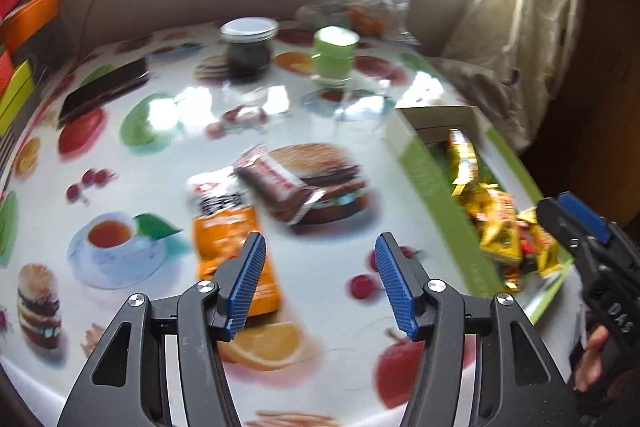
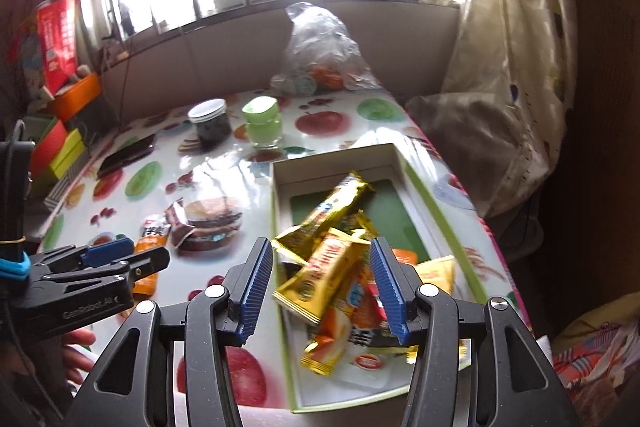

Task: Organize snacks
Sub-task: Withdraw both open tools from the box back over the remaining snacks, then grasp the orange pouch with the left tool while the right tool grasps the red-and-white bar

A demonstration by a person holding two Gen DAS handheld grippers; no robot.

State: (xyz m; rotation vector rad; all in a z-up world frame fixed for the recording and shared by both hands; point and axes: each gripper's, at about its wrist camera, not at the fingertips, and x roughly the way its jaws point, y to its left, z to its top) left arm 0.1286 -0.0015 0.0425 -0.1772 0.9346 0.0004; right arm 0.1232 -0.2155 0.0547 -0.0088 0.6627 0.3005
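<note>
Ribbed blue tongs [image 2: 316, 287] gape over crinkly foil snack bars [image 2: 320, 279].

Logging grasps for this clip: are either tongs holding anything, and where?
Nothing is held. Left tongs and right tongs are both open and empty.

The left gripper [image 1: 320, 281] hangs open over the table [image 1: 168, 155]. An orange packet [image 1: 234, 251] lies just ahead — beside a brown wrapper [image 1: 280, 187].

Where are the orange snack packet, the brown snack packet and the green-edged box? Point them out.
orange snack packet [image 1: 228, 247]: left wrist view, its orange middle.
brown snack packet [image 1: 276, 187]: left wrist view, wrapper centre.
green-edged box [image 2: 280, 187]: right wrist view, left wall.
</note>
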